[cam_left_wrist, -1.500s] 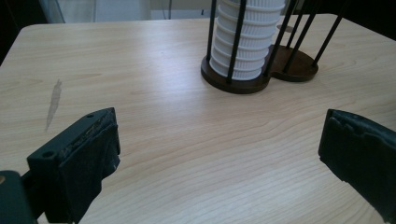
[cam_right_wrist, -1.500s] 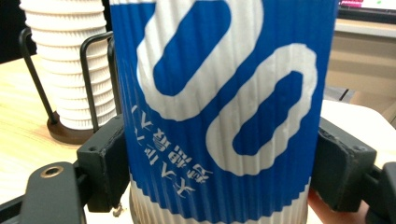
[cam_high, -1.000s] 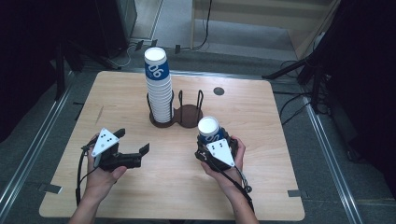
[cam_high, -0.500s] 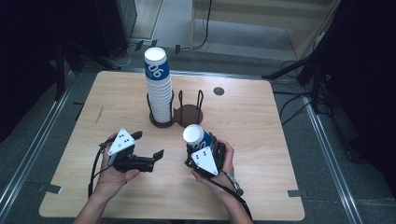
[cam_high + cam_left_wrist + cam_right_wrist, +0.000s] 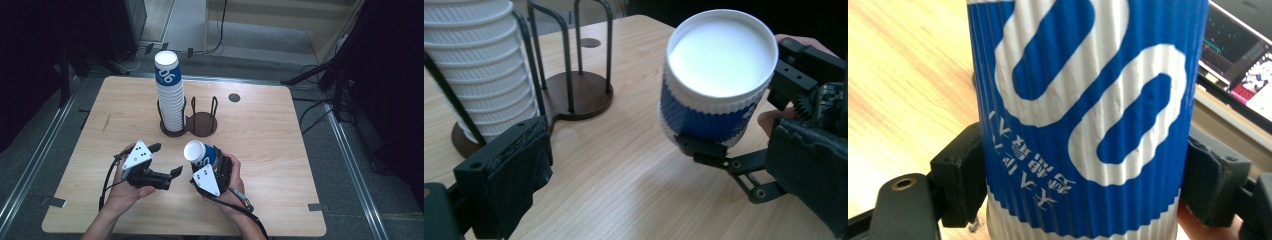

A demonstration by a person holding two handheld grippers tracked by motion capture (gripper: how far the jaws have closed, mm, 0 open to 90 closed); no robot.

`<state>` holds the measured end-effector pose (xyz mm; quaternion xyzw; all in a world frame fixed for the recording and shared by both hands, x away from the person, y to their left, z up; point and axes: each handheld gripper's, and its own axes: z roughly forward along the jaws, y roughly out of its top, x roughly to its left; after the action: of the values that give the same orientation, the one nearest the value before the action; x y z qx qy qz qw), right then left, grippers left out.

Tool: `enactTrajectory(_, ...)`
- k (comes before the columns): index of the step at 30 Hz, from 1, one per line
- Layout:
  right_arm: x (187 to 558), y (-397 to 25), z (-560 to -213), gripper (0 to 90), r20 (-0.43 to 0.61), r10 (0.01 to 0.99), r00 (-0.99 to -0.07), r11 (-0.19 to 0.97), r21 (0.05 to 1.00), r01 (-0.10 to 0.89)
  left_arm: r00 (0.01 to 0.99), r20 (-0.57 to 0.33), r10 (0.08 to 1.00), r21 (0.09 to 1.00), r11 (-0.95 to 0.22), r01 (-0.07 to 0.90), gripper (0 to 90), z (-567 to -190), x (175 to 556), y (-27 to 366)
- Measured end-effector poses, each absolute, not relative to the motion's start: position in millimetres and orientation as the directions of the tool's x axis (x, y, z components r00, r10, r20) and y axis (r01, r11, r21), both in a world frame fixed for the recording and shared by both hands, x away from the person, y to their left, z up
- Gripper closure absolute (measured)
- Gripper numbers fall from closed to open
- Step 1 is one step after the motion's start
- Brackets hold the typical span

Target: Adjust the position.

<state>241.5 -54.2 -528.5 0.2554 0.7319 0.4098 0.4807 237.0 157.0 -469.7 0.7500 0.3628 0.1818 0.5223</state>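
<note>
Gripping the blue-and-white ribbed paper cup (image 5: 1088, 120) marked "00", my right gripper (image 5: 210, 172) clamps it — tilted left. My left gripper (image 5: 162, 162) gapes wide, nearby.

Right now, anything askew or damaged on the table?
Nothing damaged or spilled. The blue cup is tipped toward the left gripper because the right gripper holds it off the table. The cup stack stands straight in the holder.

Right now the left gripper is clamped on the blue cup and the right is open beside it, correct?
Sides are swapped. The right gripper is clamped on the blue cup, and the left gripper is open beside it. The high view shows this.
</note>
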Motion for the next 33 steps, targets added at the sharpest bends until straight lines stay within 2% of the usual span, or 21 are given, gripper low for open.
enactTrajectory(12,231,-42,-529,18.3,-0.569,0.679,-0.465,0.598,0.795,-0.099,0.718,-0.109,0.687,0.903,-0.233,0.360,0.0,-475,236,146)
enactTrajectory(23,225,-37,-529,18.3,-0.619,0.610,-0.495,0.629,0.758,-0.172,0.724,-0.109,0.681,0.906,-0.232,0.355,13.2,-474,235,147)
enactTrajectory(30,223,-33,-531,18.2,-0.646,0.583,-0.493,0.649,0.735,-0.196,0.736,-0.112,0.668,0.905,-0.237,0.352,15.2,-473,234,146)
enactTrajectory(33,223,-34,-530,18.2,-0.657,0.578,-0.484,0.656,0.727,-0.203,0.739,-0.113,0.664,0.902,-0.244,0.356,18.8,-472,233,144)
